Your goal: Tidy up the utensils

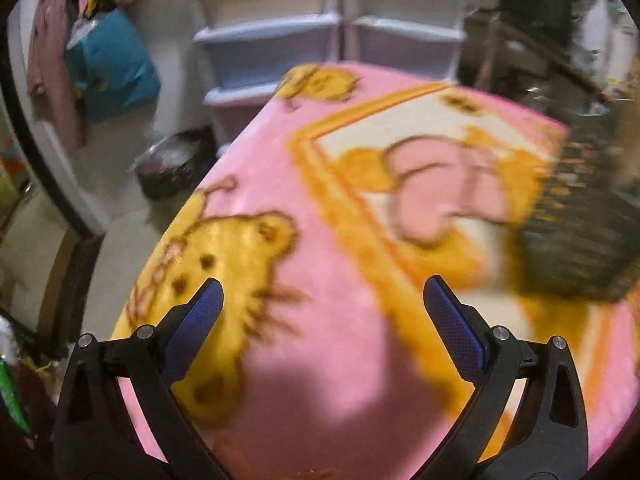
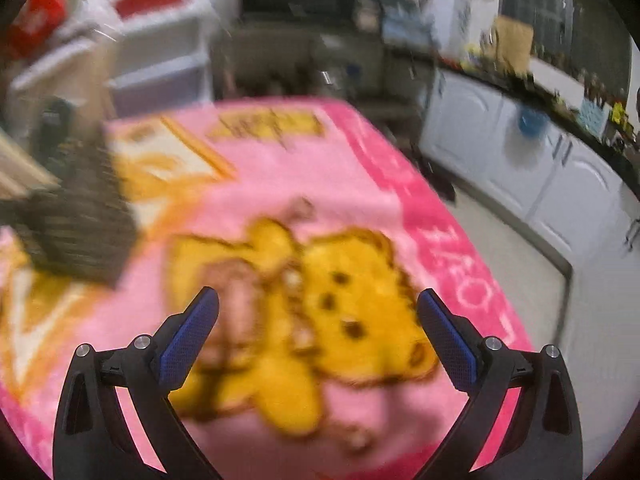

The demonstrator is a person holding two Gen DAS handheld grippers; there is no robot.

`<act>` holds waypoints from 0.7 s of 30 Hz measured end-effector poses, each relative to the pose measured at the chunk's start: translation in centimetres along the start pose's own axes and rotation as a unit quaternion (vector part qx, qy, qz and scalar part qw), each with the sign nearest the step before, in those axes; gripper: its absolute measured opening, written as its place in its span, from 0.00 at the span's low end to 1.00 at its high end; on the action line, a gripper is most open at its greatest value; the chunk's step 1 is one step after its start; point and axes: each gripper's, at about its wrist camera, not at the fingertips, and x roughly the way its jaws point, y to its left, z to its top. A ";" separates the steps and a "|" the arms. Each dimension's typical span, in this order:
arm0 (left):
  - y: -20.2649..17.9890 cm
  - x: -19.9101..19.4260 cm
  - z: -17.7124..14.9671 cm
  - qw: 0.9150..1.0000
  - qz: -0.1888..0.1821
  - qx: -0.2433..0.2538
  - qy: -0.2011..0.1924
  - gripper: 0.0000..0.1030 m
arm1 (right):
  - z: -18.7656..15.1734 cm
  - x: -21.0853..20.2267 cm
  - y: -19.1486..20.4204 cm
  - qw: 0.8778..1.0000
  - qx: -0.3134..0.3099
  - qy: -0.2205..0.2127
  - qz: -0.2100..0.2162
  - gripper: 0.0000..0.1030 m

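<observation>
Both views are motion-blurred. The dark slatted basket [image 1: 580, 224] is smeared and cut by the right edge of the left wrist view; in the right wrist view its contents cannot be told. Blanket [image 2: 360, 184] lettering is unreadable. Items along the far counter [image 2: 560, 92] are too small to identify.

Right gripper [image 2: 318, 304] spread wide and empty above a pink blanket [image 2: 360, 184] printed with a yellow bear [image 2: 344, 312]. Dark slatted basket [image 2: 76, 220] at far left, blurred. White cabinets [image 2: 532, 172] along the right.
</observation>
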 end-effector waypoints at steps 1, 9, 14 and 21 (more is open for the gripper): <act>0.4 1.1 0.2 1.000 0.010 -0.007 0.010 0.90 | 0.2 1.4 -0.3 1.000 0.002 0.016 -0.004 0.94; 1.6 3.1 -0.3 0.999 0.000 -0.013 0.053 0.91 | -1.3 6.2 -2.5 0.995 0.044 0.083 0.026 0.95; 2.0 2.8 -0.4 0.998 -0.004 -0.017 0.053 0.91 | -1.5 6.0 -2.1 0.996 0.036 0.083 0.018 0.95; 1.9 2.8 -0.4 0.998 -0.004 -0.018 0.053 0.91 | -1.3 5.8 -1.9 0.995 0.041 0.084 0.023 0.95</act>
